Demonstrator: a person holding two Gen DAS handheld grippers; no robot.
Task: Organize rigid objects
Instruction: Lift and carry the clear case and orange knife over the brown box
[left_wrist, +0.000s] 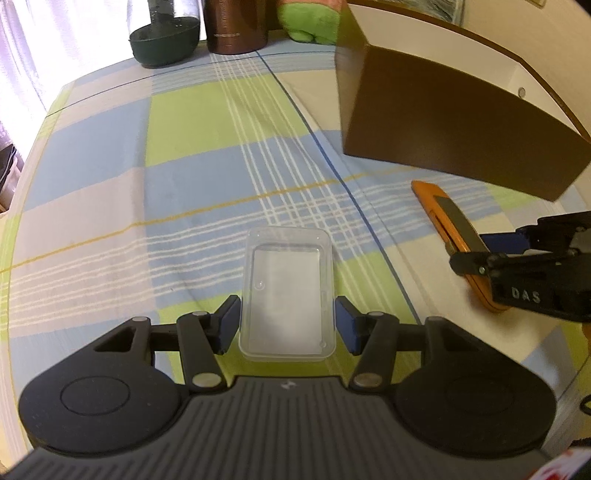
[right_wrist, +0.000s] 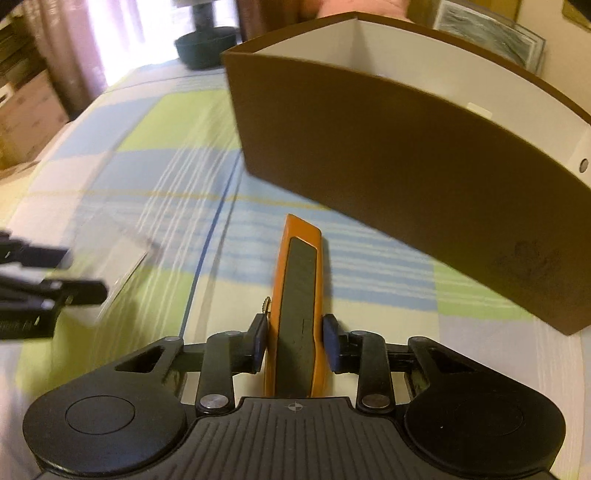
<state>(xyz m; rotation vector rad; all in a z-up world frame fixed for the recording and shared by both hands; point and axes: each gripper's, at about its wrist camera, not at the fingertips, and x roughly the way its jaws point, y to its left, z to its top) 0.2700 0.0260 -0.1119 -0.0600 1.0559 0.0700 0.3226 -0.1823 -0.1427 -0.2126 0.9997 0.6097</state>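
Flanking a clear plastic case (left_wrist: 287, 295) low in the frame, the left gripper (left_wrist: 287, 328) has its pads beside the case's walls; whether they press it is unclear. The right gripper (right_wrist: 294, 341) grasps an orange utility knife (right_wrist: 297, 314), its rear end hidden. Beyond, upper right, a brown box (right_wrist: 406, 177) is cut off.

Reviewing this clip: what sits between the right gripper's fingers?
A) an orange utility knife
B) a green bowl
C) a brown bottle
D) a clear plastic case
A: in the right wrist view the orange utility knife lies lengthwise between the right gripper fingers, pointing toward the brown box.
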